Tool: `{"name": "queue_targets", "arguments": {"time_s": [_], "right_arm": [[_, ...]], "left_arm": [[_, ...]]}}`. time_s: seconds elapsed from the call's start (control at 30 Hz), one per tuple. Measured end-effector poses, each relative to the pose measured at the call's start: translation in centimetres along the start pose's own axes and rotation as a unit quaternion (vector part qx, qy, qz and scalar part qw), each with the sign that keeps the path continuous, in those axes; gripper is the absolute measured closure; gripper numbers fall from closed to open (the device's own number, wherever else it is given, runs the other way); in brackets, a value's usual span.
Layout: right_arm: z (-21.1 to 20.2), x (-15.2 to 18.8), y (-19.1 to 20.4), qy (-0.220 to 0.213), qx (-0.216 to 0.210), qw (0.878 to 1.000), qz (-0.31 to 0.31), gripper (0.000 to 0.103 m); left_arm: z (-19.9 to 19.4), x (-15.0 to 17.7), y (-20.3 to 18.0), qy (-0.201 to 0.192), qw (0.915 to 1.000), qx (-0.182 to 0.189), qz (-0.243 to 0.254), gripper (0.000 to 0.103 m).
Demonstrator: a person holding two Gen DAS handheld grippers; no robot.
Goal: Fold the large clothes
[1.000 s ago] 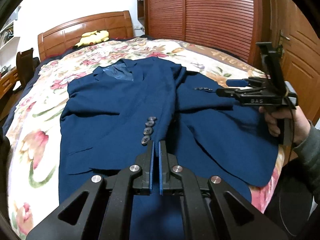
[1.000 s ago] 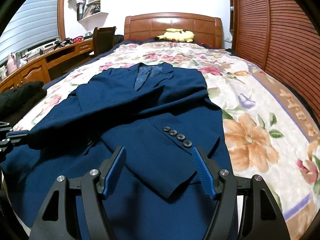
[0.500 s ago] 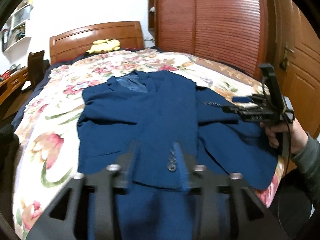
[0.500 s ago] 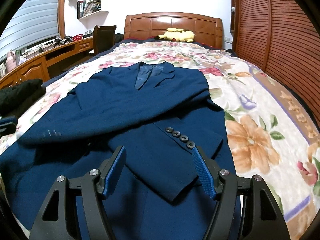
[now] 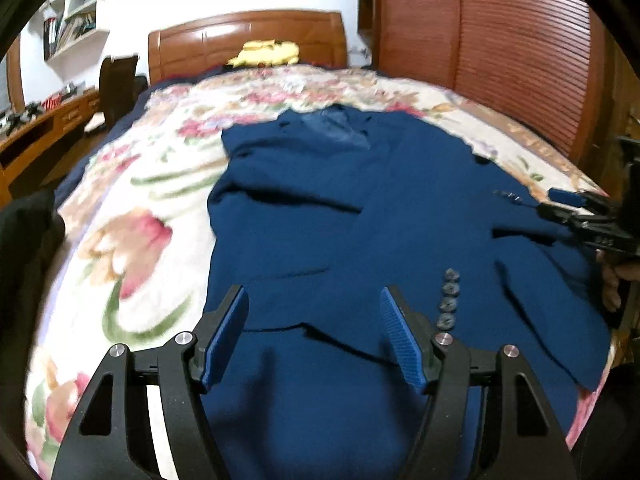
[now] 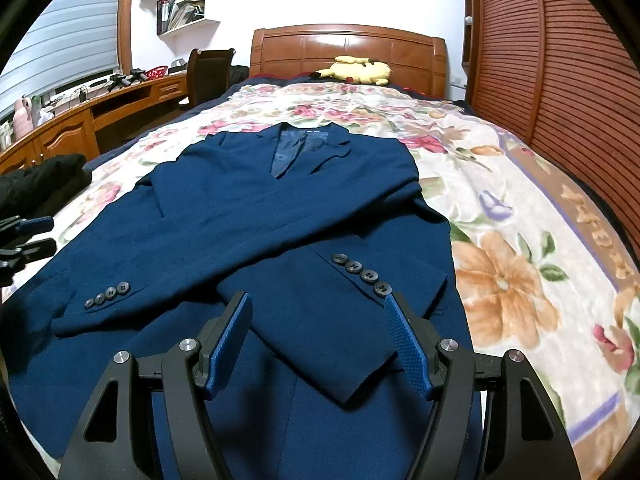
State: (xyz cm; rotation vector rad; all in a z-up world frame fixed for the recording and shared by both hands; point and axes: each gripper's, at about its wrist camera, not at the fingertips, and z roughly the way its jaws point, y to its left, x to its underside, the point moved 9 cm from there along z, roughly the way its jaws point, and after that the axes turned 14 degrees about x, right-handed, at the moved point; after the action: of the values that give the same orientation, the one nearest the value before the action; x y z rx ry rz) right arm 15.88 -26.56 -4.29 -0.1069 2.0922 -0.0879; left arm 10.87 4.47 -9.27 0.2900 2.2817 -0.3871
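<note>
Since a second ago the left gripper has let go of the sleeve cuff it was pinching: its blue-padded jaws, then closed on the cloth, now stand wide apart with nothing between them, low in the centre of the left wrist view. The released sleeve lies flat across the front of the navy blue wool suit jacket, its four dark buttons just right of the gripper's right finger.

The right gripper hovers over the lower part of the jacket at bottom centre of its own view, jaws equally wide and empty. In the left wrist view it appears at the right edge, held by a hand.

The jacket is spread face up on the floral-patterned bedspread, collar toward the reddish wooden headboard at the top of the frame. Both sleeves are folded inward and cross over the chest, one cuff with its button row at the left, the other right of centre. A yellow plush toy rests against the headboard.
</note>
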Motion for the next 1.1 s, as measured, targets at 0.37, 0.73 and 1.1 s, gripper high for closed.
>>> {"name": "queue_targets", "arguments": {"time_s": [0.37,0.73,1.1], "right_arm": [[0.0,0.0,-0.1,0.002,-0.002,1.000,0.000,0.033],[0.0,0.1,-0.3,0.003,-0.003,1.000,0.001,0.033],[0.0,0.2,-0.2,0.003,-0.005,1.000,-0.002,0.033]], "left_arm": [[3.4,2.0,0.1,0.069,0.9971,0.027,-0.015,0.076],[0.2,-0.9,0.8,-0.020,0.9995,-0.012,-0.020,0.098],[-1.0,-1.3,2.0,-0.038,0.9980,-0.050,-0.012,0.066]]}}
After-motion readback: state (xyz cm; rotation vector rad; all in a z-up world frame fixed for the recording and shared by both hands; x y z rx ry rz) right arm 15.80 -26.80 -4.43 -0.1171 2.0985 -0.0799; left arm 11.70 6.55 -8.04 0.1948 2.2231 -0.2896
